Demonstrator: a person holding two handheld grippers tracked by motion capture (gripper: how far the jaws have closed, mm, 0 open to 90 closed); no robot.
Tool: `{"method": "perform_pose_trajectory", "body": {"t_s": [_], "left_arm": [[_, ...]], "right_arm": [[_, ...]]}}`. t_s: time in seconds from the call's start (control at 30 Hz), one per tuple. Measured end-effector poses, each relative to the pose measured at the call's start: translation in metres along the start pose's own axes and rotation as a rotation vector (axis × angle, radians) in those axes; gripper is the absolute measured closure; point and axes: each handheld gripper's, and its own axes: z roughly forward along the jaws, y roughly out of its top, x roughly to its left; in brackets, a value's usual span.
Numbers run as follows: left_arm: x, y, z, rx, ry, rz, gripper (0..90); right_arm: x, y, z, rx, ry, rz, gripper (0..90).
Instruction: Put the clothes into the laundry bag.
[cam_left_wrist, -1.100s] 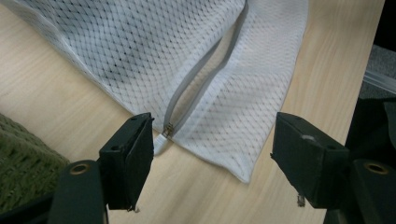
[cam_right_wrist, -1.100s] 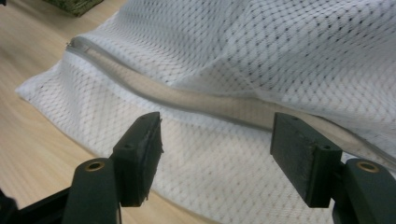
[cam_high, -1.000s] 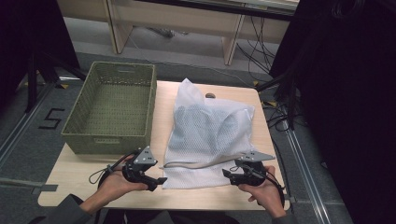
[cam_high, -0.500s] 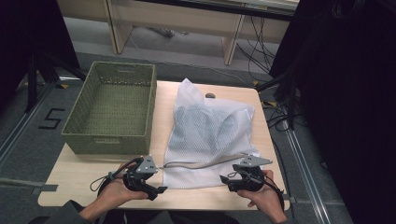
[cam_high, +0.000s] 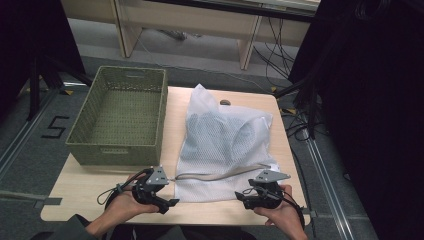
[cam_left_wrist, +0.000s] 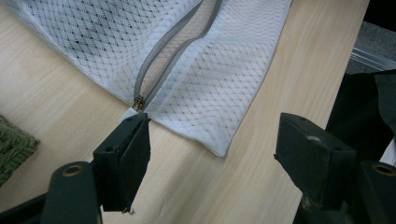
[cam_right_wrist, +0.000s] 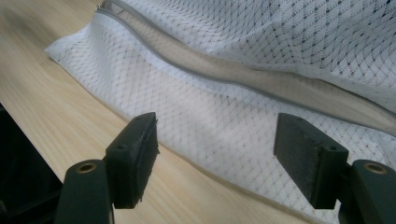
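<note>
Mesh bag (cam_high: 222, 145) lies flat on the table (cam_high: 80, 190), right of the basket (cam_high: 120, 117), mouth end toward the person. Zipper (cam_high: 225, 174) runs across near the front edge and gapes open along most of its length; grey items show faintly through the mesh. Zip pull (cam_left_wrist: 138, 101) sits at the bag's left corner, just ahead of one jaw in the left gripper view.

Left gripper (cam_high: 162, 192) is at the front left corner, jaws spread wide, nothing held. Right gripper (cam_high: 250, 195) is at the front right edge, jaws also wide apart, empty; in the right gripper view the lower mesh flap lies just ahead of its jaws.

Likely step: get hold of the bag's front edge, either to work the zipper or to lift the bag.
- Left: go in low, pinch the corner or the pull itself. Mesh is thin, so one jaw has to slide under the edge, else it just pushes fabric.
- Right: grab the lower flap below the zipper tape, single layer if opening is the aim, both layers if lifting.
- Keep the pull directions opposed, so the zip line stays taut.

Versus a second ago: both hands have drawn back toward the table's front edge, slightly lower in the high view. Bag and basket unmoved.
</note>
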Motion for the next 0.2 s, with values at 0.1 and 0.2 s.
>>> {"method": "perform_pose_trajectory", "body": {"t_s": [0.1,0.2], "left_arm": [[-0.0002,0.0002,0.0005,0.002,-0.001,0.003,25.7],[-0.0001,0.0003,0.0009,0.003,-0.003,0.004,25.6]], "right_arm": [[0.0014,-0.0006,0.0006,0.002,-0.001,0.018,31.5],[0.0011,-0.0008,0.0007,0.007,0.0,0.018,31.5]]}}
